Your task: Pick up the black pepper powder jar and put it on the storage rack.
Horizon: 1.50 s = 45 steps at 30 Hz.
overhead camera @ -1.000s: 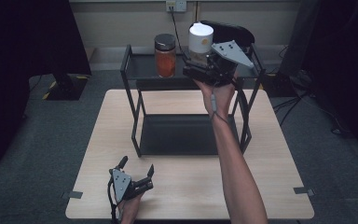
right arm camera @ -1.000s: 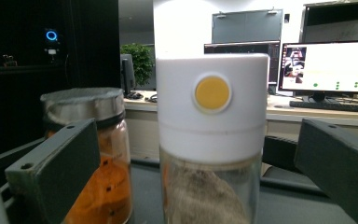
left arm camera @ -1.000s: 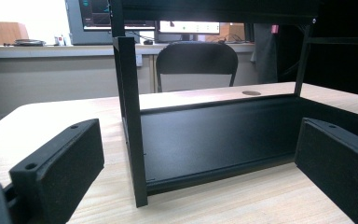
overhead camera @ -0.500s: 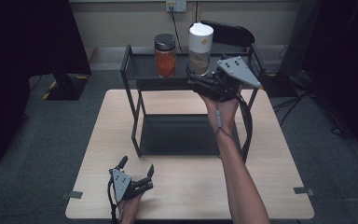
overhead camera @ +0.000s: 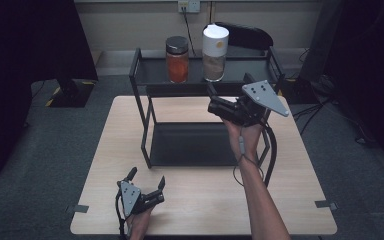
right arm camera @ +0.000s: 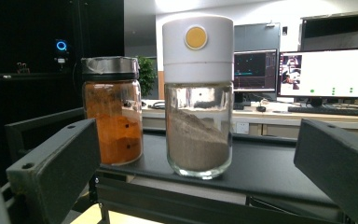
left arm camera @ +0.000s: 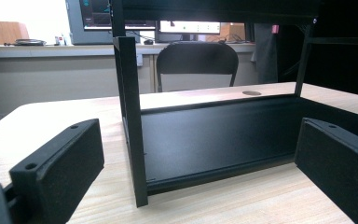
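A white-lidded glass jar (overhead camera: 215,52) of pale brown powder stands on the top shelf of a black two-tier rack (overhead camera: 252,75), beside a dark-lidded jar (overhead camera: 177,60) of orange powder. My right gripper (overhead camera: 212,100) hovers open just in front of that shelf, a short way back from the white-lidded jar. In the right gripper view the white-lidded jar (right arm camera: 197,95) stands upright and free, farther off than the pads (right arm camera: 56,163), with the orange jar (right arm camera: 113,109) to its left. My left gripper (overhead camera: 146,178) rests open near the table's front edge, facing the rack's lower tray (left arm camera: 214,135).
The rack occupies the middle and back of the wooden table (overhead camera: 300,180); its front left post (left arm camera: 130,116) stands close ahead of the left gripper. A black chair (overhead camera: 245,35) sits behind the table. Monitors and desks line the far wall.
The right gripper, which was at the white-lidded jar over the top shelf, has let it go and drawn back toward the person. The jar now stands alone. The left gripper has not moved.
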Motion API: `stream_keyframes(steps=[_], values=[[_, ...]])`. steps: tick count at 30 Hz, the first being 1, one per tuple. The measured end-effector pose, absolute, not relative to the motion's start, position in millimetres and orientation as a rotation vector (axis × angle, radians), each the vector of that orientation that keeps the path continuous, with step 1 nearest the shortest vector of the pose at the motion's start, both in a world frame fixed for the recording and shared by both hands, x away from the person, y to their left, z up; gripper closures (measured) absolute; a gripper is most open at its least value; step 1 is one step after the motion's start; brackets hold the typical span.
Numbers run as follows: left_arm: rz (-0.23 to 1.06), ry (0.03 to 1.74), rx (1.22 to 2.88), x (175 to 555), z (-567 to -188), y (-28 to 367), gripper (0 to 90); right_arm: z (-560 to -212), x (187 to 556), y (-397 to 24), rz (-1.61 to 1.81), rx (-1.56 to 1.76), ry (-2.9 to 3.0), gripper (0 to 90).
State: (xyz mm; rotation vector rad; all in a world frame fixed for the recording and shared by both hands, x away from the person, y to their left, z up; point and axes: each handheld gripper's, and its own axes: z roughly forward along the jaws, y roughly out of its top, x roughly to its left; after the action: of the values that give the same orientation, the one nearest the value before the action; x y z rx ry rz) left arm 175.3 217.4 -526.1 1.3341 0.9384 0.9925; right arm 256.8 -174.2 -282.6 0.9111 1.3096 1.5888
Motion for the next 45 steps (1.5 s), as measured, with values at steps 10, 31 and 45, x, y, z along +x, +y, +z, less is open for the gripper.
stream_keyframes(steps=[10, 31, 45], values=[[0.992, 0.939, 1.334, 175, -526, 217, 0.5, -301, 240, -184, 1.579, 0.905, 1.296, 0.0], [0.994, 0.936, 1.336, 175, -526, 217, 0.5, -348, 211, -194, 1.537, 0.932, 1.256, 0.0], [0.995, 0.935, 1.337, 175, -526, 217, 0.5, -386, 194, -194, 1.522, 0.946, 1.202, 0.3]])
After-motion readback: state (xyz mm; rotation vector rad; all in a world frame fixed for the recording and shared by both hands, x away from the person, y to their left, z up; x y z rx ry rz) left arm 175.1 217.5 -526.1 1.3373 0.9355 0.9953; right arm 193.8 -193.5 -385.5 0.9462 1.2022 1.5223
